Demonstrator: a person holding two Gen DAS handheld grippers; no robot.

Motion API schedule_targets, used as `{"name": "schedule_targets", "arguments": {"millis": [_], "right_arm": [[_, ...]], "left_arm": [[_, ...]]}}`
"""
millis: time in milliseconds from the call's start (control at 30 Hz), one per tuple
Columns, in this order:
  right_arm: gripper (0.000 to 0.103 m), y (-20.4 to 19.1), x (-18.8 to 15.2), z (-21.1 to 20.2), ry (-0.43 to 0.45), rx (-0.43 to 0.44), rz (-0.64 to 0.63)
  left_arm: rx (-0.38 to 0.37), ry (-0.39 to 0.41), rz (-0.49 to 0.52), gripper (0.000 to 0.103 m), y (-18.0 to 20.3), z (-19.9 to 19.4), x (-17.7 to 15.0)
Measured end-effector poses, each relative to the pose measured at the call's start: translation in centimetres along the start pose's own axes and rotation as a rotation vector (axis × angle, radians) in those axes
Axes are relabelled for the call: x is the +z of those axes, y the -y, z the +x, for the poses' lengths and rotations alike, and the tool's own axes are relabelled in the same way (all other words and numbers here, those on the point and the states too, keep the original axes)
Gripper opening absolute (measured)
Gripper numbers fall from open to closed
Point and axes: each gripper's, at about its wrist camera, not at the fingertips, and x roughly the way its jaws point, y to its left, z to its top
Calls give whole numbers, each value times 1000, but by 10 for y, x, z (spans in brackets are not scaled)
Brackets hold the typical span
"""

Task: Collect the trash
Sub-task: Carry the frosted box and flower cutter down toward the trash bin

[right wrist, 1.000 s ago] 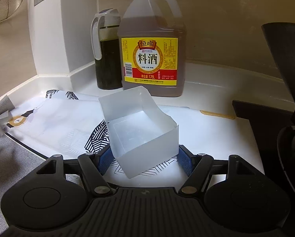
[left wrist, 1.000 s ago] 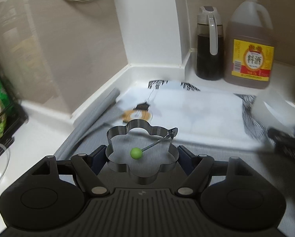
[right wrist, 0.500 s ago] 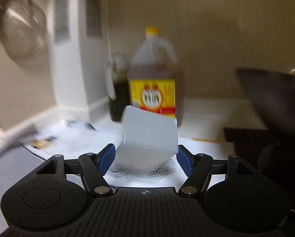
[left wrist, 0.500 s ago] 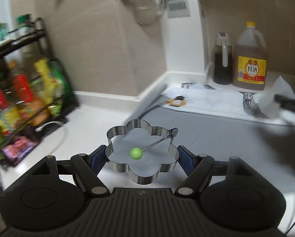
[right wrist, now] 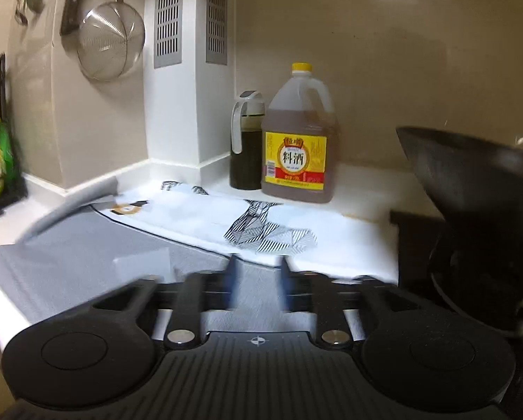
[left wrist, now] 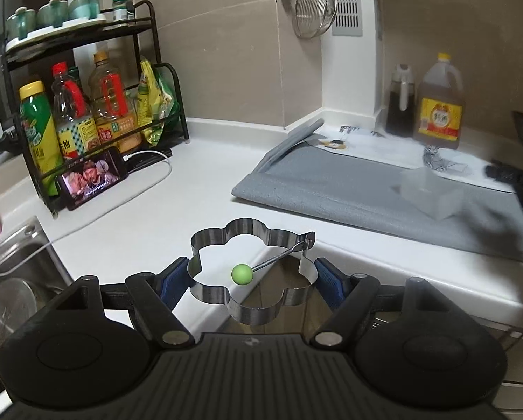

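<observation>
Kitchen counter (left wrist: pixel 205 189): one flower-shaped ring (left wrist: pixel 252 274) gripped in left tongs (left wrist: pixel 252 281), right tongs (right wrist: pixel 258 281) narrowing, empty.

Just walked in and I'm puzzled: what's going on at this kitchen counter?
Two handheld grippers are at work. The left gripper grips a flower-shaped metal ring above the counter edge. The right gripper has just been closing its jaws with nothing between them; a clear plastic box is beside it on the grey mat.
</observation>
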Motion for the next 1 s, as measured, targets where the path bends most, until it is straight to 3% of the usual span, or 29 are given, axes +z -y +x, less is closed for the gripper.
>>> {"name": "schedule_targets", "arguments": {"millis": [67, 267, 433, 533, 567, 600, 800, 1000], "right_arm": [[84, 1, -9, -8, 6, 25, 0], [95, -18, -19, 11, -106, 193, -31], [99, -59, -17, 46, -162, 230, -87], [91, -78, -23, 68, -194, 179, -146], [69, -80, -24, 73, -223, 161, -151], [63, -77, -23, 73, -223, 172, -121], [63, -57, -27, 36, -133, 98, -131], [63, -29, -30, -63, -9, 191, -161]], "left_arm": [[-4, 9, -3, 81, -2, -8, -6], [-13, 16, -25, 81, -6, -23, -17], [-2, 19, -55, 81, -10, -30, -24], [13, 4, -62, 81, -13, -30, -30], [24, 2, -64, 81, -14, -29, -33], [32, -1, -66, 81, -17, -29, -36], [73, -12, -82, 81, -31, -35, -51], [88, 35, -91, 81, -40, -62, -59]]}}
